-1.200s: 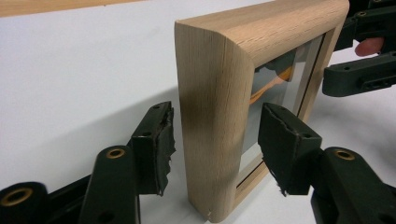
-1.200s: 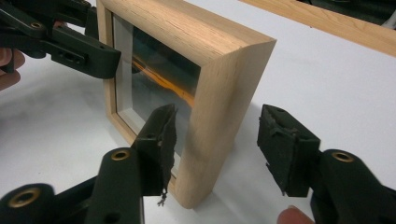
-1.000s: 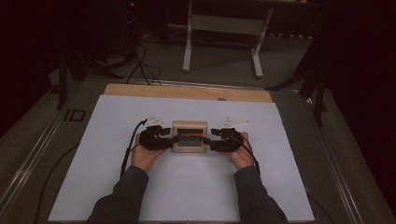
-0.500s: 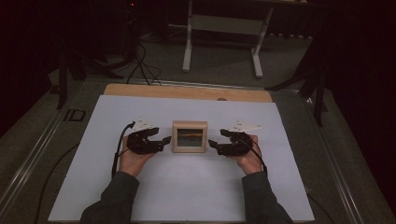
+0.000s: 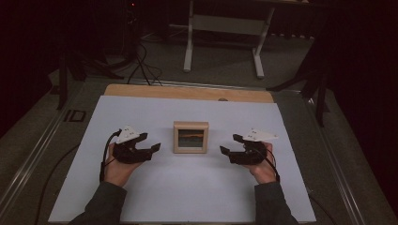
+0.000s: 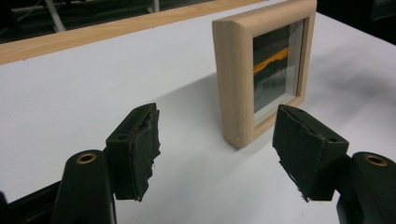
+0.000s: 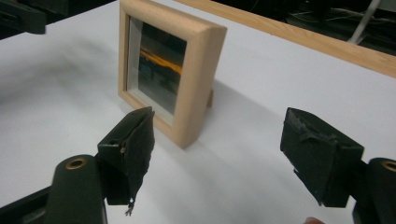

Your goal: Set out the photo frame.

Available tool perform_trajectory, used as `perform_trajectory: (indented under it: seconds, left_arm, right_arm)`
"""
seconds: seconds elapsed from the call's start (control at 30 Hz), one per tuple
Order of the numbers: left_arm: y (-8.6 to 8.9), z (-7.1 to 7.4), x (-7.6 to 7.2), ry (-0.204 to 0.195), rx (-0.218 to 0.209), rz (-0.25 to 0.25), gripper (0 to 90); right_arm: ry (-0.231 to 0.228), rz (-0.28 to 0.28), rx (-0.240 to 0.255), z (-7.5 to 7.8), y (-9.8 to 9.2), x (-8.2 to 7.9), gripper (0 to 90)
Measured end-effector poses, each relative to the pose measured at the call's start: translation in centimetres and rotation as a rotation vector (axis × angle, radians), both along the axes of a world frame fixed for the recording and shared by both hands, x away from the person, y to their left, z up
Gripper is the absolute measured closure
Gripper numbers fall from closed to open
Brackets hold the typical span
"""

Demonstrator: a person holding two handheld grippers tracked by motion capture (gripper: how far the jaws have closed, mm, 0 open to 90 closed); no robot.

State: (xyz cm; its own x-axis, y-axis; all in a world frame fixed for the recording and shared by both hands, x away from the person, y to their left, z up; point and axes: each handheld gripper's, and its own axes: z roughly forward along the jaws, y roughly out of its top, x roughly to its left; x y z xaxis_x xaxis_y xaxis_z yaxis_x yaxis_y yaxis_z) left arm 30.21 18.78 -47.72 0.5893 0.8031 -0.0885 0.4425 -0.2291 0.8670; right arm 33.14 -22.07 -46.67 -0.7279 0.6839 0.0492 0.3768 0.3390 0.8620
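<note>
A small light-wood picture frame [image 5: 191, 137] stands upright in the middle of the white sheet [image 5: 187, 192], its glass showing a dark picture with an orange streak. My left gripper [image 5: 151, 143] rests a short way to its left, and its jaws have just been opening with nothing between them. The right gripper [image 5: 228, 144] sits apart on the other side, its jaws likewise just opening and empty. In the left gripper view the frame [image 6: 261, 65] stands just ahead of the open left gripper [image 6: 217, 135]. The right gripper view shows the frame [image 7: 173, 65] ahead and left of the open right gripper [image 7: 219, 121].
A wooden strip [image 5: 187, 92] borders the sheet's far edge. Beyond the table stand the white legs of a stand [image 5: 223, 28], and cables [image 5: 141, 61] lie on the dark floor. The person's forearms come in from the bottom edge.
Both grippers were shut on the frame's sides a second ago. They have let go and drawn outward, left and right, and the frame stands where it was.
</note>
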Motion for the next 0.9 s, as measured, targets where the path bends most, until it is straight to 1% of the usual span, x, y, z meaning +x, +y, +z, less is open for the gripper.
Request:
perform_trajectory:
  seconds: [0.17,0.3,0.47,0.63,0.77,0.9]
  left_arm:
    - [1.1,0.0,-0.9,-0.011,0.003,0.022,30.0]
    - [1.8,0.0,-1.6,-0.025,0.016,0.041,29.2]
    - [2.7,-0.1,-2.5,-0.041,0.037,0.059,28.5]
    - [4.0,-0.6,-3.3,-0.036,0.042,0.086,28.2]
    - [5.1,-1.1,-3.9,-0.024,0.037,0.119,28.2]
    - [5.9,-1.6,-4.4,-0.017,0.047,0.143,28.0]
  right_arm:
    - [-0.002,-0.025,0.006,-0.5,-1.3,-0.9,24.4]
    - [-0.004,-0.049,0.013,-0.8,-2.5,-1.4,24.1]
    - [-0.019,-0.078,0.029,-0.8,-3.5,-2.1,23.9]
    - [-0.043,-0.078,0.024,-0.7,-3.9,-2.7,23.5]
    - [-0.051,-0.083,0.02,-0.8,-4.1,-3.1,23.3]
    - [-0.052,-0.091,0.019,-1.0,-4.5,-3.4,23.1]
